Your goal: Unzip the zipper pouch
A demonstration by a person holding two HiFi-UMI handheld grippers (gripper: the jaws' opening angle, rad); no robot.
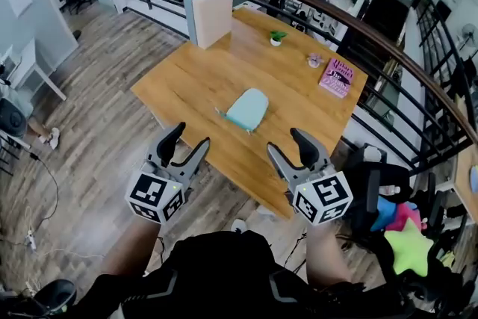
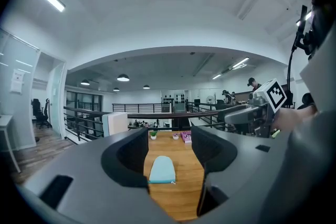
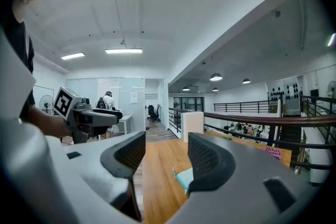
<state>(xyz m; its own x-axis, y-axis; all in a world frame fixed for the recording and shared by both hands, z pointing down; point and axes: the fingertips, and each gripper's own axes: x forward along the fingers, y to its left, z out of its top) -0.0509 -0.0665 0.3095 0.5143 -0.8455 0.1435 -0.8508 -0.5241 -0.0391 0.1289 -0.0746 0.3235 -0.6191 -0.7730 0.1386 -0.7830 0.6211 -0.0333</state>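
– grippers are both empty: my left gripper and right gripper hang with jaws spread wide, nothing between them, short of the near edge of the table.

– and the zipper pouch?

– pale teal, lying flat near the middle of the table, at my 12 o'clock and well apart from both grippers. in the left gripper view it sits dead centre between the jaws.

– so how do you plan the approach?

– i'd judge it a two-tool job. the darker zipper line seems to run along the pouch's near edge, with a small tab poking out at its 9 o'clock end. i can't tell for sure whether that's the pull.

– which gripper takes what?

– one pinches the fabric close beside the pull to anchor it, the other nips the pull itself and draws it straight along the teeth, low and level. lifting would only drag the whole pouch across the wood.

– anything in the way?

– no. the pink book at the pouch's 2 o'clock is well clear.
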